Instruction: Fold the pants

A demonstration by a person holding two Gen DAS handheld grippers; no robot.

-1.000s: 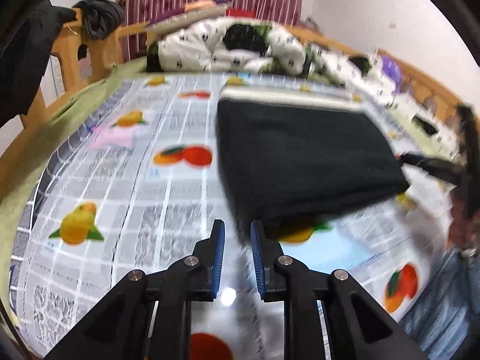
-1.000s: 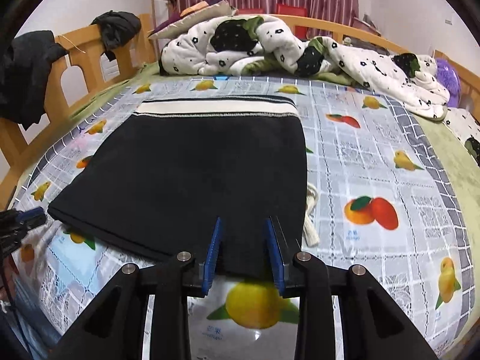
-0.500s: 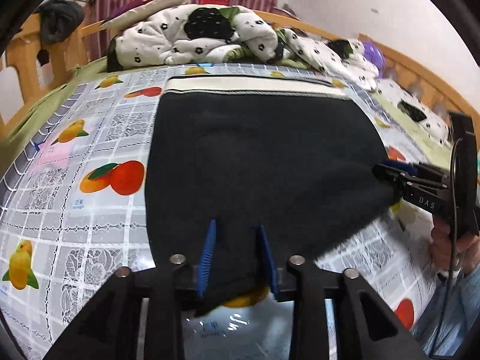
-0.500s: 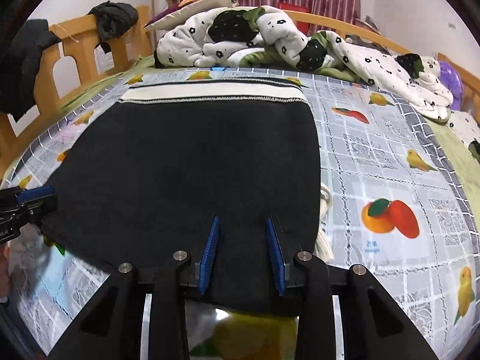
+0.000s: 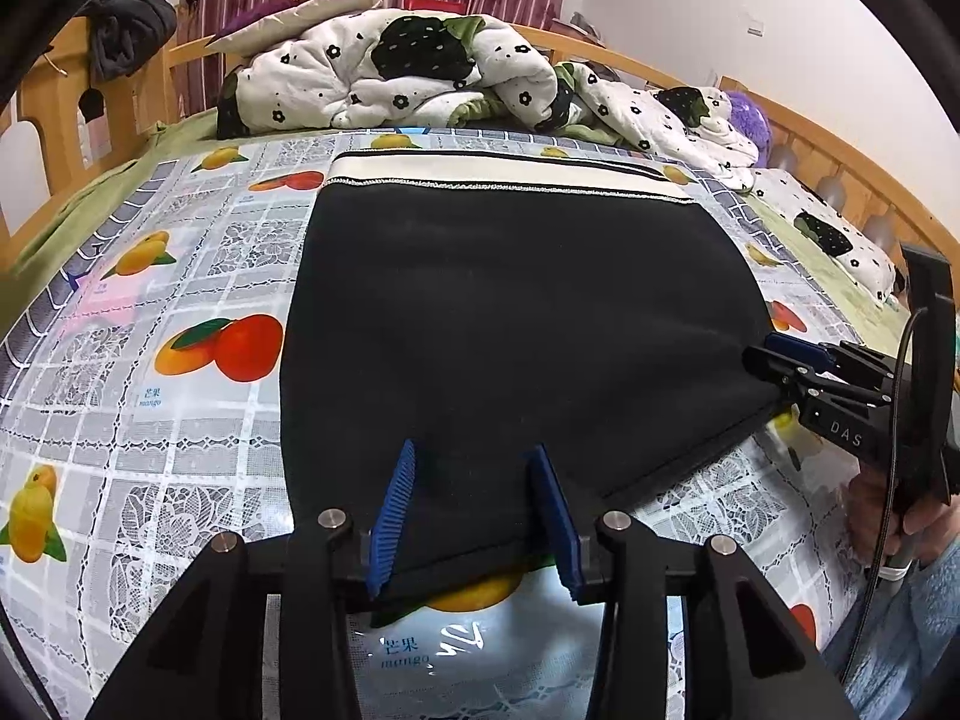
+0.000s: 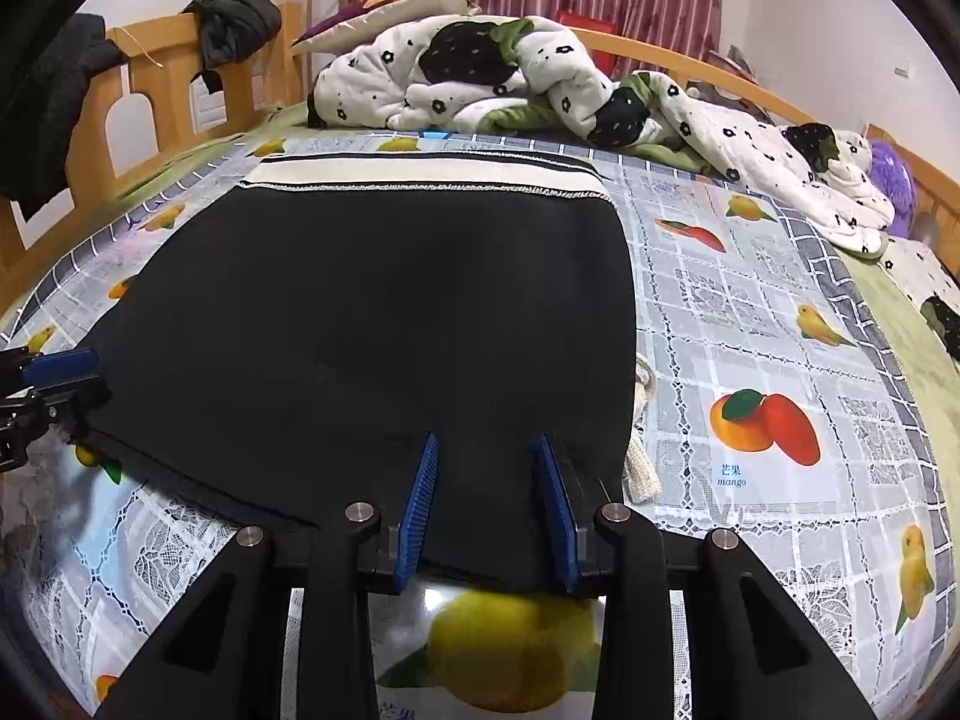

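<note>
Black pants [image 5: 510,324] with a cream striped waistband [image 5: 504,171] lie folded flat on the fruit-print cloth; they also show in the right wrist view [image 6: 384,324]. My left gripper [image 5: 474,468] is open, its blue pads straddling the near left corner of the black fabric. My right gripper [image 6: 486,456] is open and straddles the near right corner. Each gripper shows side-on in the other's view: the right one [image 5: 780,360] and the left one [image 6: 54,372], both at the fabric's edge.
A fruit-print plastic cloth [image 5: 180,396] covers the bed. A crumpled white flowered quilt [image 5: 420,72] and a pillow [image 5: 306,9] lie at the far end. Wooden rails [image 6: 162,90] with dark clothes hung on them run along the sides. A cream drawstring [image 6: 639,468] sticks out at the pants' right edge.
Both grippers have moved forward onto the near hem of the pants. The left gripper swung right from the bare cloth and opened wider around the fabric's corner.
</note>
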